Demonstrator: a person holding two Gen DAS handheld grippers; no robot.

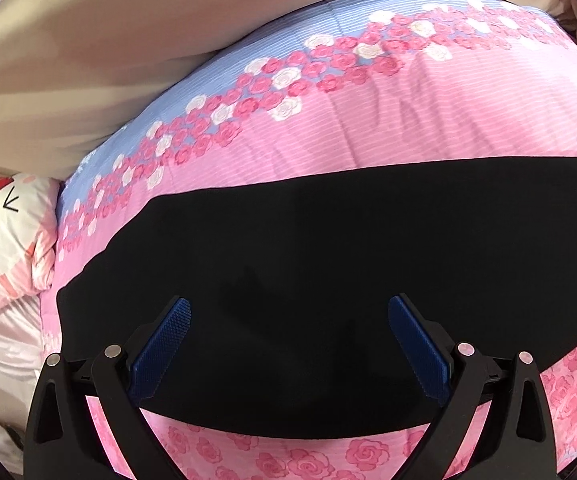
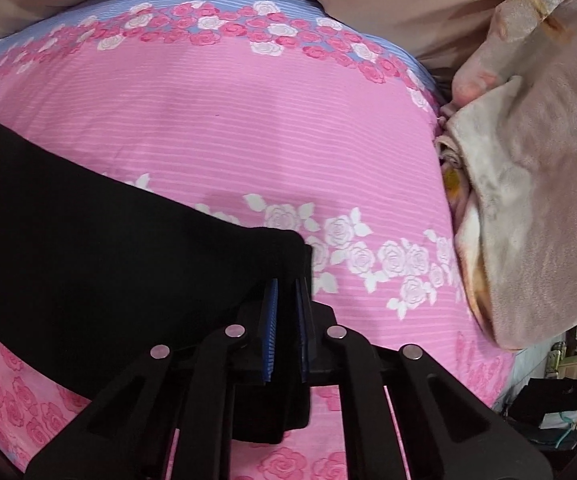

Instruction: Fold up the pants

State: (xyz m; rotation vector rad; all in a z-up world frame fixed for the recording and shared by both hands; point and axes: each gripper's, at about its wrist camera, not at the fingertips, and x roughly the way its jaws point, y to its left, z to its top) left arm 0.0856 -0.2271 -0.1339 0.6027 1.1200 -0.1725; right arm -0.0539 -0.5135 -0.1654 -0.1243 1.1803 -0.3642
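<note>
Black pants (image 1: 328, 264) lie flat as a long band across a pink rose-print bedspread (image 1: 408, 120). My left gripper (image 1: 288, 308) is open, its blue pads (image 1: 164, 344) spread wide just above the pants' middle, holding nothing. In the right wrist view the pants (image 2: 108, 256) run in from the left and end at a corner between my fingers. My right gripper (image 2: 286, 284) is shut on that end of the pants, the cloth pinched between the blue pads (image 2: 270, 320).
A cartoon-print pillow (image 1: 12, 240) lies at the bed's left end. A beige blanket (image 2: 528, 200) is heaped at the bed's right side. A tan curtain or wall (image 1: 128, 40) runs behind the bed. Clutter (image 2: 560, 384) sits past the bed's right edge.
</note>
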